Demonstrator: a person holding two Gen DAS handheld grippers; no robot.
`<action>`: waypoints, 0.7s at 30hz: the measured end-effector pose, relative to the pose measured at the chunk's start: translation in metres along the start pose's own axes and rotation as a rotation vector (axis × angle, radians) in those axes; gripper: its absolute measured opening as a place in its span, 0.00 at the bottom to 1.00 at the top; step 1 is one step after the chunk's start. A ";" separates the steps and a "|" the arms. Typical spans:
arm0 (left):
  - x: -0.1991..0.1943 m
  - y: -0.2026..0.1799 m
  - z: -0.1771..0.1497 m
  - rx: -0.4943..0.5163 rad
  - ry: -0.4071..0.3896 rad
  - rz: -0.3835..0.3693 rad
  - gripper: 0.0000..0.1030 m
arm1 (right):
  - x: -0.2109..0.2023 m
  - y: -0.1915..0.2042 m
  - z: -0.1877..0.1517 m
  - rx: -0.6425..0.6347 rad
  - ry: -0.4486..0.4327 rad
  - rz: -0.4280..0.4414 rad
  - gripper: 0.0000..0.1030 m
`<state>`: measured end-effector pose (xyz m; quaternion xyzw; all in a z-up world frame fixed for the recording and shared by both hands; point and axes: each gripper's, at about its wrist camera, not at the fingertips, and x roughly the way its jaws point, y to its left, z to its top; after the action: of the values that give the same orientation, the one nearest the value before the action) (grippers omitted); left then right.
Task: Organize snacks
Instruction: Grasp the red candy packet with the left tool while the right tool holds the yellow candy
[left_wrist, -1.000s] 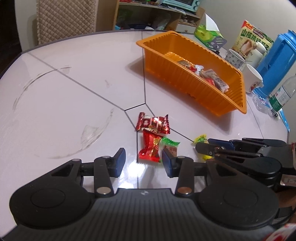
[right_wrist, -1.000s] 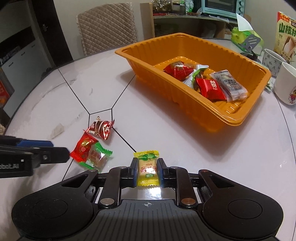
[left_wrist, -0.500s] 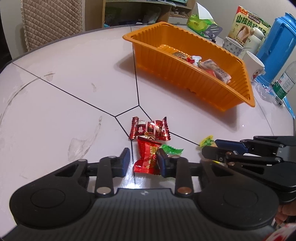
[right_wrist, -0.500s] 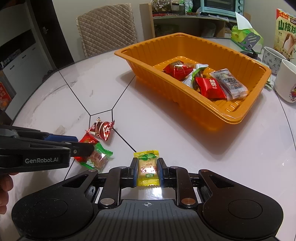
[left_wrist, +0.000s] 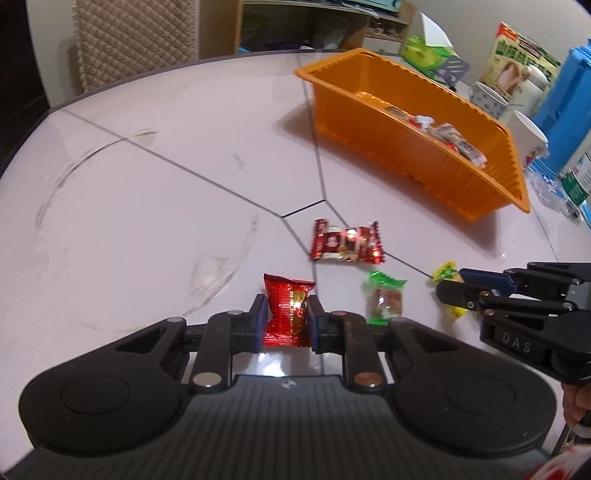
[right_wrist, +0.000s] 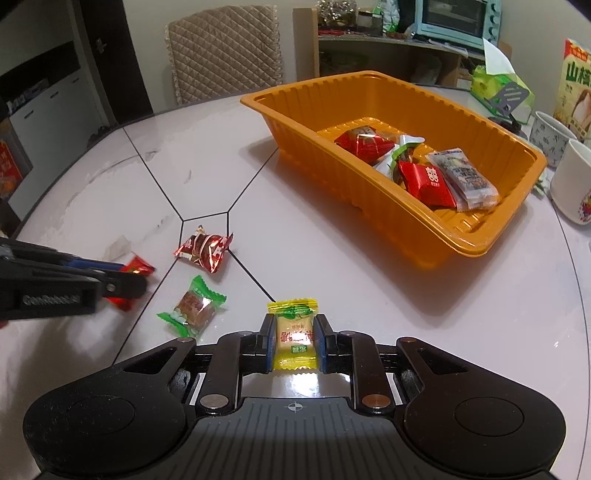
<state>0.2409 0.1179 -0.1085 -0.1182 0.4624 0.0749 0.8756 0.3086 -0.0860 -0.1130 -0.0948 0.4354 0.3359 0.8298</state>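
The left gripper (left_wrist: 284, 319) has just been closing its jaws, and a bright red foil snack packet (left_wrist: 287, 314) now sits pinched between them, where a second ago the jaws stood wide with that packet lying ahead of them beside its neighbours; the packet has also been drawn clear, so the green-wrapped candy (left_wrist: 384, 301) that lay against it now lies alone to the right of the left jaws, and the dark red twisted wrapper (left_wrist: 346, 246) lies further ahead of them on the bench (left_wrist: 166, 206). The right gripper (right_wrist: 294, 341) has not changed: its jaws stay narrow on the yellow-wrapped candy (right_wrist: 294, 338), held between them low over the bench just as before. The orange tray (right_wrist: 436, 221), already holding several packets, stands well ahead of both pairs of jaws and to their right. With both grippers now loaded, the picking step looks finished on each side, and the likely next move is to carry both sweets over the tray's near wall and let them drop in; two snacks would then remain on the bench for a further round
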 end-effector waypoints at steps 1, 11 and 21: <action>-0.002 0.002 -0.001 -0.005 -0.001 0.004 0.19 | 0.000 0.000 0.000 -0.005 0.001 -0.002 0.21; -0.017 0.004 -0.001 -0.022 -0.029 0.007 0.19 | 0.001 -0.004 0.004 0.014 0.021 0.014 0.20; -0.034 -0.011 0.007 -0.011 -0.060 -0.024 0.19 | -0.025 -0.020 0.004 0.112 -0.003 0.059 0.20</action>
<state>0.2303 0.1083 -0.0750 -0.1262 0.4341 0.0707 0.8892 0.3143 -0.1113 -0.0939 -0.0348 0.4549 0.3352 0.8243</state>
